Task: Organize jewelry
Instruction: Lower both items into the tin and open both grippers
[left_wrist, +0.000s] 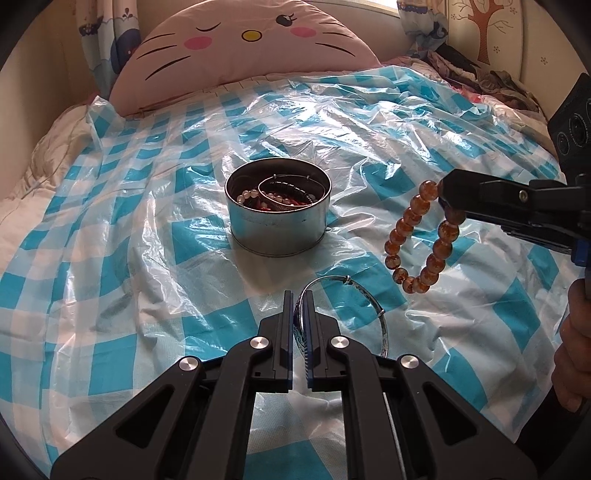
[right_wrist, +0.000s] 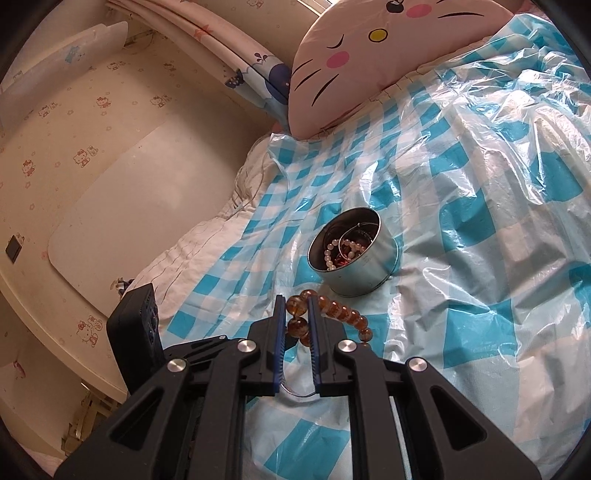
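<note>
Two grippers are loaded: your left gripper (left_wrist: 298, 306) is closed on the thin silver bangle (left_wrist: 345, 295), your right gripper (right_wrist: 296, 308) pinches the amber bead bracelet (right_wrist: 340, 312). Between them, farther off, the round metal tin (left_wrist: 277, 225) sits on open checked plastic sheet (left_wrist: 129, 221) covering the bed.

A bed (left_wrist: 44, 173) filled the room, its white quilt (right_wrist: 207, 251) covered by a crinkled blue-and-white checked plastic sheet (left_wrist: 369, 122). At the head edge a pink cat-face pillow (left_wrist: 251, 40) leaned upright. Patterned curtains (left_wrist: 110, 40) hung behind it, daylight showing at the window (left_wrist: 369, 3). Cream wallpaper (right_wrist: 74, 122) with small cat prints ran along the bed's side, carrying a dark switch (right_wrist: 14, 248). A tree decal (left_wrist: 487, 29) marked the panel at the far corner, above heaped clothes (left_wrist: 480, 77).
</note>
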